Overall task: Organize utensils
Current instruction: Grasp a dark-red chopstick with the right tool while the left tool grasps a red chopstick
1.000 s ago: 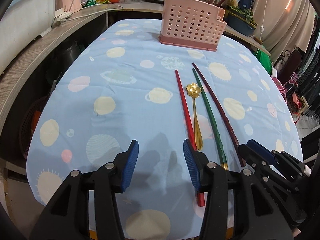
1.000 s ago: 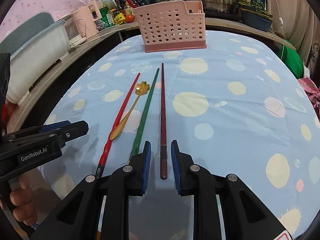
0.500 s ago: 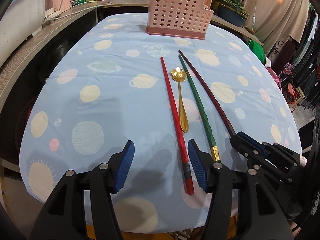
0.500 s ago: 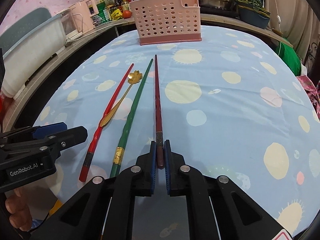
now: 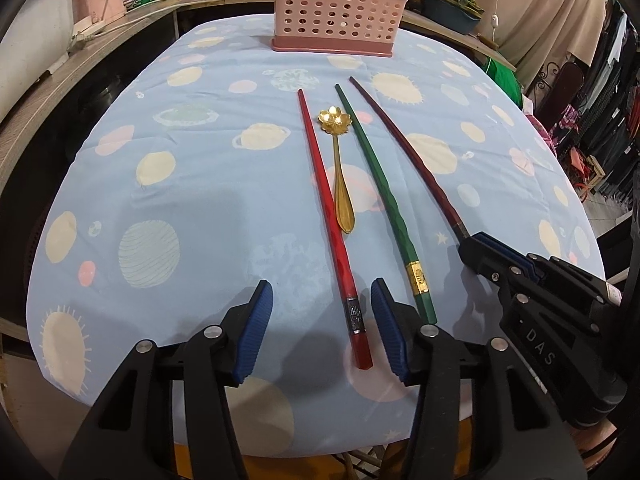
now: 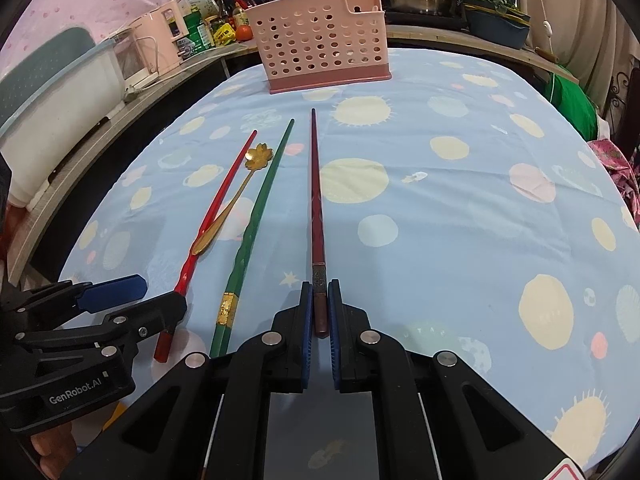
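A red chopstick (image 5: 326,204), a gold flower spoon (image 5: 340,168), a green chopstick (image 5: 380,184) and a dark maroon chopstick (image 5: 404,148) lie side by side on the blue tablecloth. A pink perforated utensil basket (image 5: 336,8) stands at the far end. My left gripper (image 5: 322,328) is open, its blue pads on either side of the red chopstick's near end. My right gripper (image 6: 319,312) is shut on the near end of the maroon chopstick (image 6: 316,200), which rests on the cloth. The right gripper also shows in the left wrist view (image 5: 476,248).
The table edge (image 5: 240,440) is close below the grippers. A wooden counter (image 6: 100,136) with kettles, bottles and pots runs along the left and behind the basket (image 6: 320,40). Clothes racks (image 5: 600,100) stand at the right.
My right gripper has closed on the maroon chopstick's end. My left gripper has drawn back toward the near edge and now straddles the red chopstick's end.
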A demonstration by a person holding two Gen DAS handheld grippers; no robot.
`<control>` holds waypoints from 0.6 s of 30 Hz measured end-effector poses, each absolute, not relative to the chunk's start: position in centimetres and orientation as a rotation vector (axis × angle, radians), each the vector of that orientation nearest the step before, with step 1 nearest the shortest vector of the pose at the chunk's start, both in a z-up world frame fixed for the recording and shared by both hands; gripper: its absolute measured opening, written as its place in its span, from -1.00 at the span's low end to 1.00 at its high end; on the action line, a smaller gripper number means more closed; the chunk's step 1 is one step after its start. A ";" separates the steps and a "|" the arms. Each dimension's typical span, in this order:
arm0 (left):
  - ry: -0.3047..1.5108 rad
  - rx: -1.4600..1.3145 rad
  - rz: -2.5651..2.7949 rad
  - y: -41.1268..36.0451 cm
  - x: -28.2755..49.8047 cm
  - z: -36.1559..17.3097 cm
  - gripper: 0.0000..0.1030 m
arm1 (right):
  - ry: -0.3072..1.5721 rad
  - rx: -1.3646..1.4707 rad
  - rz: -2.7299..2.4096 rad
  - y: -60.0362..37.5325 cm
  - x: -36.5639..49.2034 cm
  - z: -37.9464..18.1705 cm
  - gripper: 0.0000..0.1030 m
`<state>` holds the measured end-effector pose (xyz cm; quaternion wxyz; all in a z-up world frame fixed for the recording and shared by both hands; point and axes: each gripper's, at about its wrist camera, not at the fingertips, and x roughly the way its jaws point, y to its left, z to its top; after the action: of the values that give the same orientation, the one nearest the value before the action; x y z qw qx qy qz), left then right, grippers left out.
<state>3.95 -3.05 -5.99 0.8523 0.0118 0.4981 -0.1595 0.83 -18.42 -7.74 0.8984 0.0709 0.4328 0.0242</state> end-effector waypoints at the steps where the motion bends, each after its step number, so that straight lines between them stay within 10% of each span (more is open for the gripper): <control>1: 1.047 0.028 -0.335 -3.1 3.9 -6.0 -0.10 | 0.896 0.147 0.050 -18.4 0.8 -7.7 -0.86; 18: 1.060 0.030 -0.358 -2.7 3.3 -5.9 -0.85 | 0.894 0.154 0.049 -18.5 0.7 -7.7 -0.86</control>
<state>3.25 -2.68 -5.93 0.8475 0.0144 0.5027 -0.1700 0.70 -18.51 -7.69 0.8985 0.0741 0.4319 0.0237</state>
